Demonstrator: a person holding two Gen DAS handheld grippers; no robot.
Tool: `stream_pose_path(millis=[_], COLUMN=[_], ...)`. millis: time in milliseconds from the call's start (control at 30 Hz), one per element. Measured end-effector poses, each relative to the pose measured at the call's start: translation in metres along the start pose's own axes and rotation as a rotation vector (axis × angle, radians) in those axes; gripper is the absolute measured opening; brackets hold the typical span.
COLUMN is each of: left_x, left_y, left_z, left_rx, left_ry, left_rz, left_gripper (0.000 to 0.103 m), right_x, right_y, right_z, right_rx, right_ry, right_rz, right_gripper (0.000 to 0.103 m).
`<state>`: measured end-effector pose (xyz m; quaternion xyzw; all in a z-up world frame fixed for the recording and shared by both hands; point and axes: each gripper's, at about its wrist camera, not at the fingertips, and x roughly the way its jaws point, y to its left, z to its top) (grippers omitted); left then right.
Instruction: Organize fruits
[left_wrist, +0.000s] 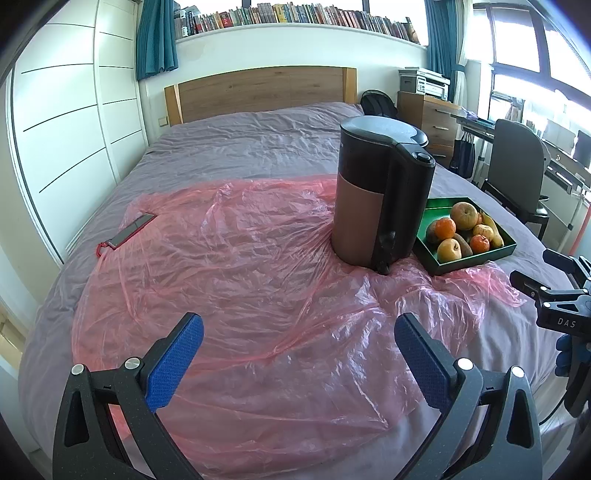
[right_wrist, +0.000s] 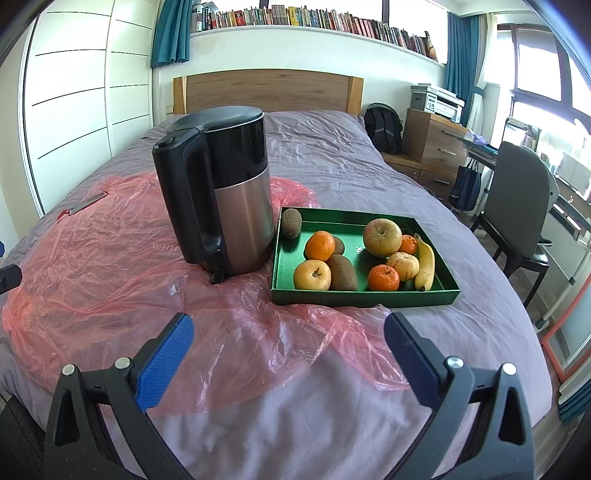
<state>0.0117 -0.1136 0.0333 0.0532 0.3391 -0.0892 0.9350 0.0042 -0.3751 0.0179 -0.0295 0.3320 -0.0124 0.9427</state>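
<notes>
Ahead of the right tongs (right_wrist: 289, 343), spread wide and empty, sits the fruit tray (right_wrist: 364, 295); left tongs (left_wrist: 299, 338) likewise gape over pink plastic (left_wrist: 240, 266).

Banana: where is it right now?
In the right wrist view, the banana lies along the right wall of the green tray, beside a small apple, right of the kettle.

Kettle (right_wrist: 216, 192) stands on plastic sheet (right_wrist: 110, 266) spread over the bed (right_wrist: 369, 166), tray (right_wrist: 369, 297) just right of it, front edge on the sheet. In tray: banana (right_wrist: 424, 264) at right edge, big apple (right_wrist: 382, 237) behind the pear (right_wrist: 403, 266), one kiwi (right_wrist: 291, 223) in back-left corner. Phone (left_wrist: 131, 230) lies far left on the sheet.
</notes>
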Motion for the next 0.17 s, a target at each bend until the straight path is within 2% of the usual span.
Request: stream_pose_path(millis=[167], left_x=[0.0013], left_y=[0.0004], left_z=[-0.0001], left_rx=[-0.003], left_ry=[0.005], left_rz=[0.001], left_gripper=[0.102], right_x=[0.0000], right_y=[0.0000], right_z=[-0.0002], right_rx=[0.000], right_ry=[0.000], right_rz=[0.000], right_gripper=[0.103])
